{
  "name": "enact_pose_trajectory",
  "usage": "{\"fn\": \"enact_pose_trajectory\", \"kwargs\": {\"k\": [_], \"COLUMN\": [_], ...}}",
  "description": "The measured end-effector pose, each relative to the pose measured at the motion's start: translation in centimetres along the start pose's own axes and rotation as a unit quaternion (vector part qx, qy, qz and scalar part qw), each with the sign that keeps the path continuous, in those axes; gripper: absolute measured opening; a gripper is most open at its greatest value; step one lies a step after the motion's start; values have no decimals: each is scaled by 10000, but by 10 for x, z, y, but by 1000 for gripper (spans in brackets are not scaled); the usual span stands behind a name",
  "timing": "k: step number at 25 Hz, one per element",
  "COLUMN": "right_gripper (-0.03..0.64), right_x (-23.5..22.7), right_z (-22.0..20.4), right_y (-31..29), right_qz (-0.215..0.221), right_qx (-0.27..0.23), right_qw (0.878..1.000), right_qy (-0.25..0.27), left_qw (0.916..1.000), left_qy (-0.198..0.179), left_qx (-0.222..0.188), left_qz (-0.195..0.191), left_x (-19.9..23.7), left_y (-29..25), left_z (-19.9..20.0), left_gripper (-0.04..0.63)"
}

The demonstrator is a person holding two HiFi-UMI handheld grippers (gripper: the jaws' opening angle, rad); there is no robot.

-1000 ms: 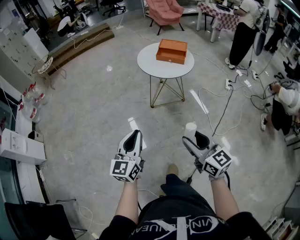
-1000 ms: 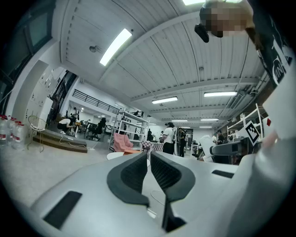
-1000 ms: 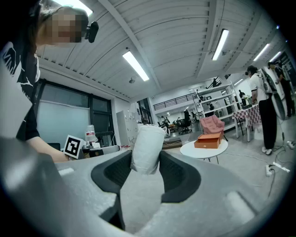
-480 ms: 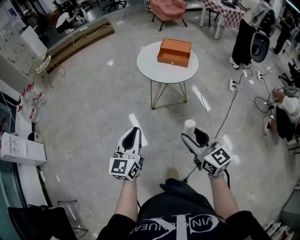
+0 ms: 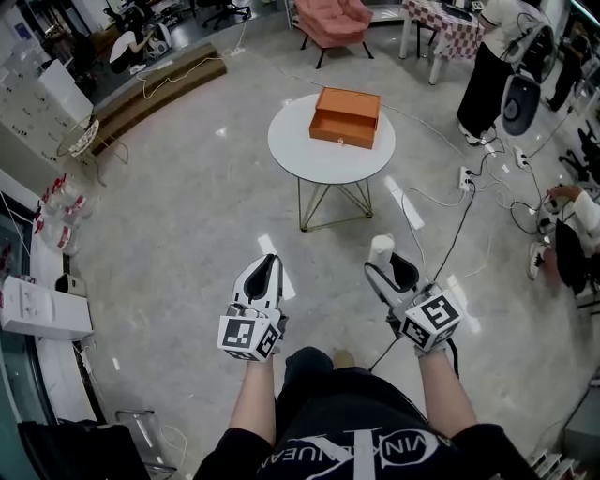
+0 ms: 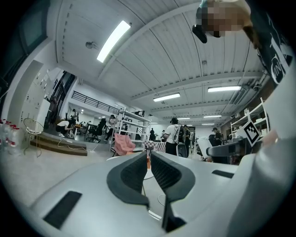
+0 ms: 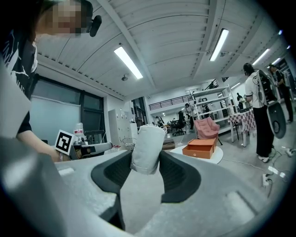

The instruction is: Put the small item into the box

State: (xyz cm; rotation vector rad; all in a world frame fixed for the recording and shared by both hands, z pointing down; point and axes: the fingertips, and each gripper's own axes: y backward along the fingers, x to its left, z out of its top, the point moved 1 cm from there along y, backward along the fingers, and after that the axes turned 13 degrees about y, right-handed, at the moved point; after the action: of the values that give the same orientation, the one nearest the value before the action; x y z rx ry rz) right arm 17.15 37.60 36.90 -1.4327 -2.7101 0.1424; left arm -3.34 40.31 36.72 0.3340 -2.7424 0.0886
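An open orange box [image 5: 345, 117] sits on a round white table [image 5: 309, 150] ahead of me; it also shows as the orange box [image 7: 202, 147] in the right gripper view. My right gripper [image 5: 385, 267] is shut on a small white cylindrical item [image 5: 381, 249], held upright between its pads; the white item [image 7: 147, 148] fills the jaws in the right gripper view. My left gripper [image 5: 265, 278] is shut with nothing between its jaws, as the left gripper [image 6: 149, 159] view confirms. Both grippers hang over the floor, well short of the table.
A pink armchair [image 5: 330, 19] stands behind the table. People [image 5: 492, 56] and a checkered table stand at the back right. Cables and a power strip [image 5: 462, 176] lie on the floor to the right. White boxes [image 5: 42, 309] and bottles line the left wall.
The table and box have shifted slightly left and a little down in the head view as I walk toward them. Both grippers keep their pose; the right one still holds the white item.
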Motion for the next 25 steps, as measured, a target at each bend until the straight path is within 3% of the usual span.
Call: {"fn": "enact_pose_trajectory", "kwargs": {"k": [7,18,25], "right_gripper": [187,187,187], "right_x": [-29,-84,-120], "right_z": [2,6,5], "right_y": [-24,-98,-141], "right_qz": [-29,-286,-396], "right_qx": [-51,-30,136], "right_qw": [10000,9995,9989], "right_qy": [-33,-96,-222], "left_qw": [10000,9997,9986], "left_qy": [-51,47,80], "left_qx": [21,112,353], "left_qz": [-44,-211,-381], "left_x": [12,70,96], "left_y": [-41,-134,-192], "left_z": [6,25,30], "left_gripper": [28,28,28]}}
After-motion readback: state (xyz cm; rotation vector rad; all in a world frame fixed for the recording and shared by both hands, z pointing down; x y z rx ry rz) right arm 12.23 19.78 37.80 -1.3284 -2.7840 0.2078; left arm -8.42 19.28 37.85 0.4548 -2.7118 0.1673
